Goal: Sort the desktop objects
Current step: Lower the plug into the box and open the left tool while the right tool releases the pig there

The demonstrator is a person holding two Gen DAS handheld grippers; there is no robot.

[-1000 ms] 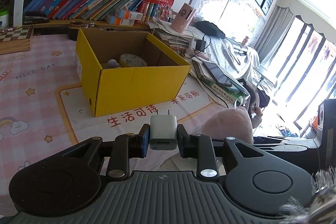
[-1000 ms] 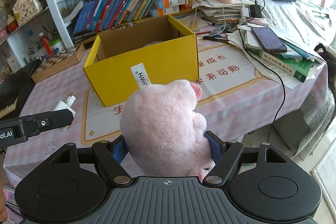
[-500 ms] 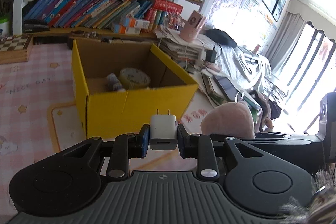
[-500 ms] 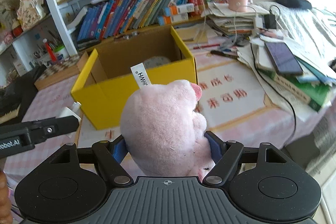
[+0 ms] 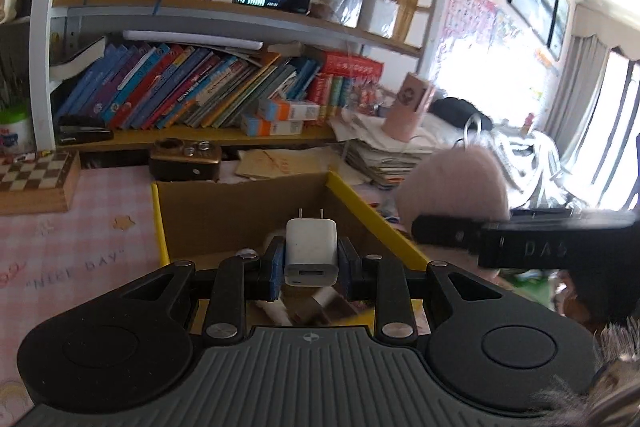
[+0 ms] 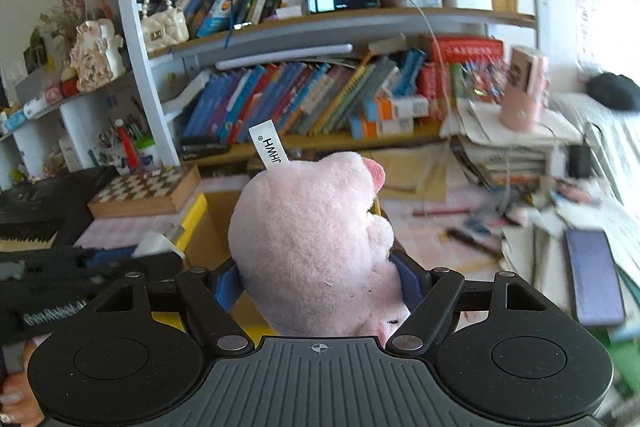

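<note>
A white charger (image 5: 311, 251) is clamped in the left gripper (image 5: 311, 265) above the yellow box (image 5: 376, 217); a pink plush toy (image 6: 316, 247) is clamped in the right gripper (image 6: 320, 287).

Each wrist camera looks forward and slightly down along its own gripper's fingers from close above the yellow box (image 5: 372, 211), facing the bookshelf (image 5: 208, 95) behind the desk, and both views share that shelf, the chessboard (image 6: 144, 189) and the pink cup (image 6: 524, 95).
</note>
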